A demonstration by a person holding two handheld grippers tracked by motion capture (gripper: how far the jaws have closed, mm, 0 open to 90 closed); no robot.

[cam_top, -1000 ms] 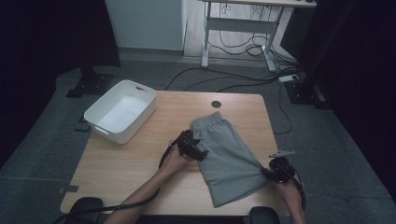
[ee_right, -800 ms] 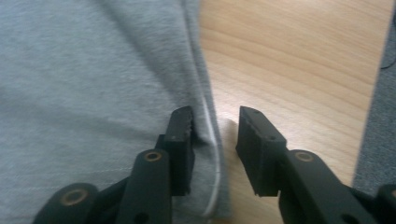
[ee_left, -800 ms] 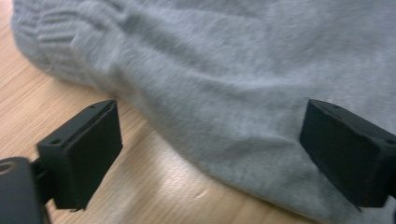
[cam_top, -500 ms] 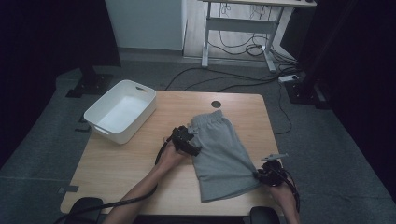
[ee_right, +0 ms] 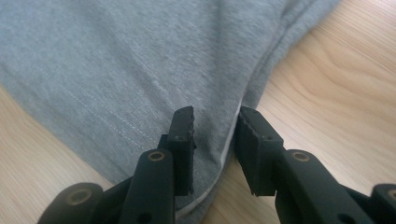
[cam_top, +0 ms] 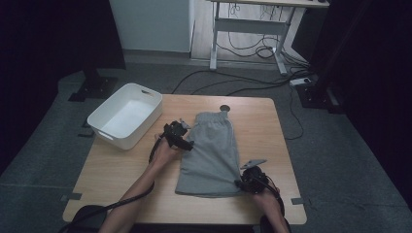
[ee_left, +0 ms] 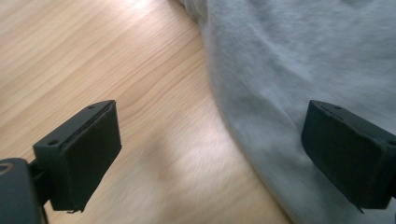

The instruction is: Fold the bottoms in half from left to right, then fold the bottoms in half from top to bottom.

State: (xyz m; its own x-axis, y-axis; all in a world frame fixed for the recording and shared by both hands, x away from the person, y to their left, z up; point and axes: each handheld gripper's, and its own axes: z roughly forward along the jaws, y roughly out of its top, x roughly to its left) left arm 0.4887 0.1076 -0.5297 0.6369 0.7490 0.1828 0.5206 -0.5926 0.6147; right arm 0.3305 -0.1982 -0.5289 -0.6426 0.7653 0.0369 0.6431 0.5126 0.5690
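Note:
Grey shorts (cam_top: 211, 145) lie flat and folded lengthwise on the wooden table (cam_top: 121, 165), waistband at the far end. My left gripper (cam_top: 187, 144) hovers at their left edge, open wide; in the left gripper view its jaws (ee_left: 210, 149) straddle the fabric's edge (ee_left: 303, 56) and bare wood. My right gripper (cam_top: 241, 183) sits at the near right corner of the shorts. Its jaws (ee_right: 215, 126) have just been opening, and the hem corner (ee_right: 140, 56) lies loosely between them.
A white empty bin (cam_top: 111, 138) stands at the table's left side, partly over the edge. A round cable hole (cam_top: 224, 108) sits just past the waistband. Beyond the table are desk legs (cam_top: 214, 43) and floor cables.
The near end of the shorts has swung left, so they lie straighter. My right gripper moved left with that corner. My left gripper moved left and farther away.

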